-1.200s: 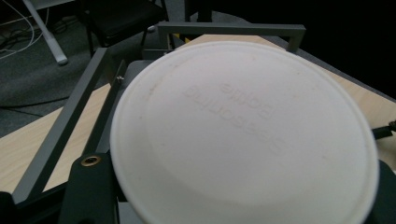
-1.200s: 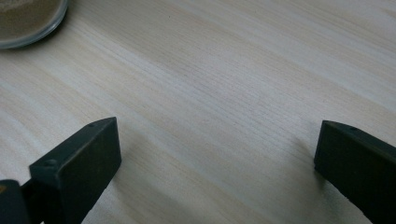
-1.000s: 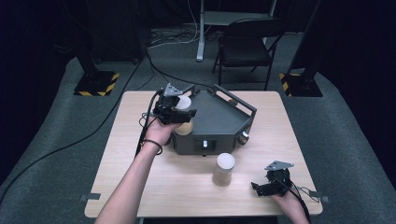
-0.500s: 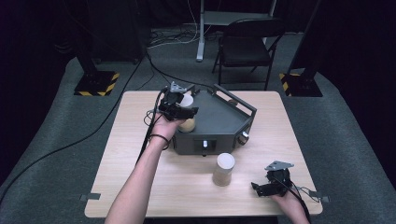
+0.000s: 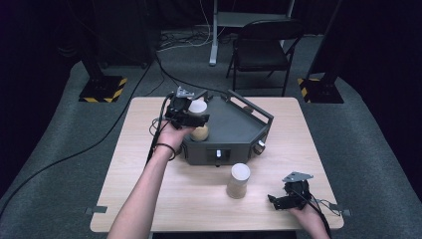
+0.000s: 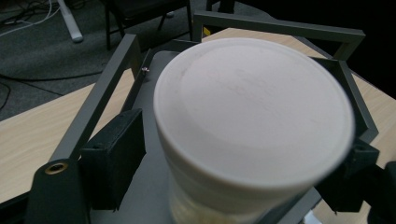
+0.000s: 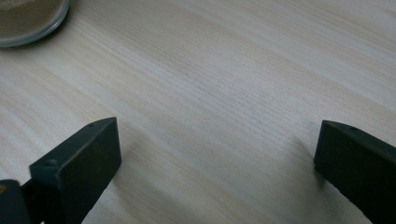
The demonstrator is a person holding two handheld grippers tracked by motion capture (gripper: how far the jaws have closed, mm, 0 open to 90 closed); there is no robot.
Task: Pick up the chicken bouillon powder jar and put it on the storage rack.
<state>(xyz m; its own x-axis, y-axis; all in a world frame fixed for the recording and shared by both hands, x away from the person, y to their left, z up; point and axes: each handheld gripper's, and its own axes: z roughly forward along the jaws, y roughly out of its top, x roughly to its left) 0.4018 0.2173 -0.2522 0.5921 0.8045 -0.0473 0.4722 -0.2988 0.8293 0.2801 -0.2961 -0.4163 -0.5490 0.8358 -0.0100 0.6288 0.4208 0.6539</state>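
Left gripper (image 5: 191, 115) jaws have just been opening around the white-lidded jar (image 6: 252, 135) on the grey tray (image 5: 239, 130); release is judged underway. Right gripper (image 5: 288, 198) is held open over the desk (image 7: 224, 93).

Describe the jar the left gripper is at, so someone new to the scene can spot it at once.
Start at the grey angular tray on the wooden table. At its left edge the left gripper has its jaws either side of a jar with a white lid. The other jar stands alone on bare wood in front of the tray, nearer the right gripper.
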